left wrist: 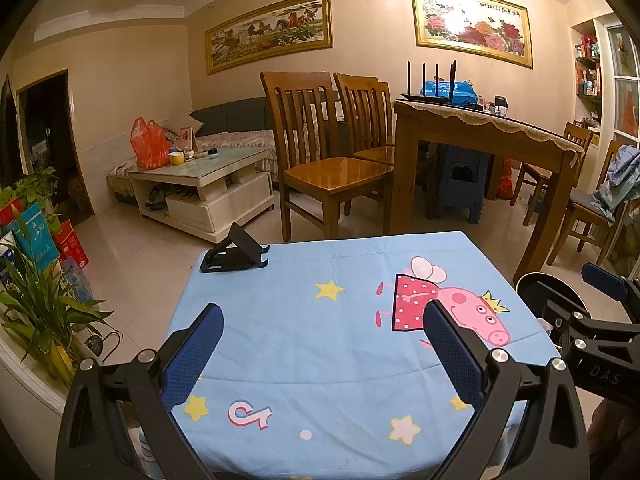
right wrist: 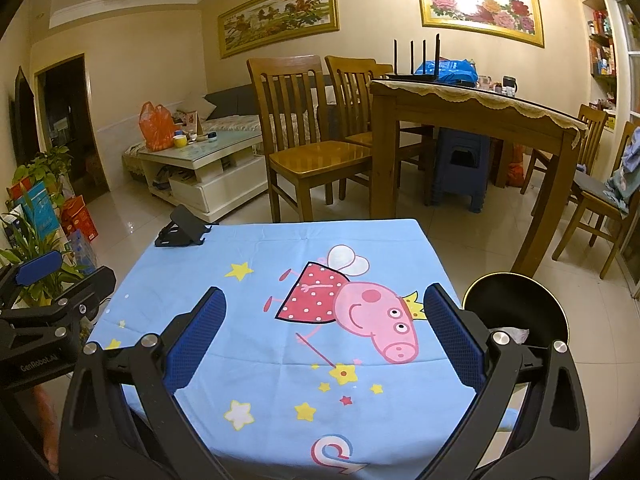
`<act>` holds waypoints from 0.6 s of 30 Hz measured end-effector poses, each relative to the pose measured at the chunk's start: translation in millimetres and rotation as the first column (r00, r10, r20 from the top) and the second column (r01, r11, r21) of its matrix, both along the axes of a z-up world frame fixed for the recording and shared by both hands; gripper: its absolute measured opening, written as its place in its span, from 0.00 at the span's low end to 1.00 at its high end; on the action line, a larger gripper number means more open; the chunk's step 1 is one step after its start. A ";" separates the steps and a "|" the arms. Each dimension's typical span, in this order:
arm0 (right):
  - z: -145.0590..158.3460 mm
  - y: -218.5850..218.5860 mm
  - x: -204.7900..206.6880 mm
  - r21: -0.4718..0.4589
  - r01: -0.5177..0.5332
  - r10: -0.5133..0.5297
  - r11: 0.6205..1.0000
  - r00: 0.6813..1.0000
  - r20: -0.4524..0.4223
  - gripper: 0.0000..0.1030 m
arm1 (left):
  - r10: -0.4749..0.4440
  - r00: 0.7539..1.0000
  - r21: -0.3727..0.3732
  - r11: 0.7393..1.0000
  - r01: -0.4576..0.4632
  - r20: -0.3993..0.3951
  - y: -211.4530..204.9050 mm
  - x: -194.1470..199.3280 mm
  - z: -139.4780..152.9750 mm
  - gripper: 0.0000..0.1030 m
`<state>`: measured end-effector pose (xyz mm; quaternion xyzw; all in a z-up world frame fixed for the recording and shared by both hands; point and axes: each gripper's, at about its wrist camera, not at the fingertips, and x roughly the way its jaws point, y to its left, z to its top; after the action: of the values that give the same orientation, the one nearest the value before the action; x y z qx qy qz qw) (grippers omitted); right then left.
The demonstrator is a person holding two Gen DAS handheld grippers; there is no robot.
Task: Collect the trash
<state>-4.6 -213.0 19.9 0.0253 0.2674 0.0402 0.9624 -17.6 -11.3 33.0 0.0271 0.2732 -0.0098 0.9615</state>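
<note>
A small table under a light blue cartoon cloth (left wrist: pixel 320 352) (right wrist: pixel 256 320) fills the foreground in both views. No loose trash shows on the cloth. A black round bin (right wrist: pixel 516 304) stands on the floor at the table's right edge, with something pale crumpled inside (right wrist: pixel 514 334); its rim also shows in the left wrist view (left wrist: pixel 548 292). My left gripper (left wrist: pixel 322 324) is open and empty above the near left part of the table. My right gripper (right wrist: pixel 324 306) is open and empty above the near right part.
A black folding phone stand (left wrist: pixel 234 256) (right wrist: pixel 182 232) sits at the table's far left corner. Wooden chairs (left wrist: pixel 320 152) and a dining table (left wrist: pixel 480 136) stand behind. A white coffee table (left wrist: pixel 200 184) stands at the left. Potted plants (left wrist: pixel 36 308) stand left of the table.
</note>
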 end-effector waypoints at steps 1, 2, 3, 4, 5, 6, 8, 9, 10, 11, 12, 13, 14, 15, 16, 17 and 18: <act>0.0 0.5 -0.4 0.000 -0.001 0.001 1.000 1.000 -0.001 0.95 | -0.001 1.000 -0.002 1.000 0.001 -0.001 0.2 -0.1 0.0 0.94; 0.0 0.8 -0.7 0.000 0.000 0.000 1.000 1.000 -0.002 0.95 | 0.000 1.000 -0.002 1.000 0.000 0.000 0.0 0.2 0.2 0.94; 0.0 0.9 -1.1 0.001 -0.001 0.001 1.000 1.000 -0.003 0.95 | 0.000 1.000 -0.001 1.000 0.000 0.000 0.6 -0.4 -1.3 0.94; 0.0 0.6 -1.2 0.001 -0.003 0.003 1.000 1.000 -0.003 0.95 | -0.001 1.000 0.000 1.000 0.001 0.000 0.2 -1.0 -1.5 0.94; 0.1 0.9 -1.2 0.000 -0.002 0.002 1.000 1.000 -0.003 0.95 | -0.001 1.000 -0.001 1.000 0.001 0.000 0.7 -0.4 -1.2 0.94; 0.2 1.2 -1.3 -0.002 -0.002 0.002 1.000 1.000 -0.003 0.95 | 0.000 1.000 -0.002 1.000 0.000 0.000 0.8 -0.7 -1.2 0.94; 0.4 1.1 -1.7 0.001 -0.002 0.002 1.000 1.000 -0.001 0.95 | -0.002 1.000 -0.007 1.000 0.002 0.000 1.0 -0.5 -0.8 0.94; 0.2 1.1 -1.4 0.001 -0.002 0.002 1.000 1.000 -0.001 0.95 | -0.007 1.000 -0.012 1.000 0.007 -0.001 1.0 -0.6 -1.3 0.94; 0.0 0.9 -1.1 -0.001 -0.002 0.002 1.000 1.000 -0.002 0.95 | -0.011 1.000 -0.017 1.000 0.011 -0.002 1.0 -1.0 -2.4 0.94; 0.0 0.9 -1.2 0.000 -0.002 0.002 1.000 1.000 -0.002 0.95 | -0.007 1.000 -0.018 1.000 0.007 -0.004 2.2 -1.7 -4.6 0.94; 0.0 0.8 -1.1 0.002 -0.002 0.002 1.000 1.000 -0.003 0.95 | 0.006 1.000 -0.015 1.000 -0.006 -0.006 2.9 -1.5 -6.1 0.94; 0.1 0.9 -1.4 0.004 -0.003 0.003 1.000 1.000 -0.003 0.95 | 0.016 1.000 -0.011 1.000 -0.016 -0.006 3.5 -1.1 -6.7 0.94; -0.4 0.7 -0.5 0.004 -0.004 0.004 1.000 1.000 -0.003 0.95 | 0.018 1.000 -0.012 1.000 -0.018 -0.008 4.3 -1.3 -7.8 0.94; -0.2 1.1 -0.9 0.004 -0.004 0.004 1.000 1.000 -0.003 0.95 | 0.017 1.000 -0.017 1.000 -0.017 -0.010 5.4 -1.0 -8.5 0.94; 0.1 1.5 -1.5 0.002 -0.005 0.005 1.000 1.000 -0.003 0.95 | 0.015 1.000 -0.025 1.000 -0.015 -0.012 6.1 -1.6 -9.1 0.94; 0.1 1.4 -1.4 0.002 -0.005 0.005 1.000 1.000 -0.003 0.95 | 0.013 1.000 -0.029 0.999 -0.013 -0.011 6.8 -1.2 -8.3 0.94; 0.0 1.3 -1.4 0.003 -0.004 0.004 1.000 1.000 -0.003 0.95 | 0.012 1.000 -0.031 0.999 -0.013 -0.010 6.9 -1.9 -8.5 0.94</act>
<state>-6.0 -211.7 19.9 0.0260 0.2687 0.0426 0.9619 -19.5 -4.4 24.6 0.0103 0.2780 -0.0082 0.9605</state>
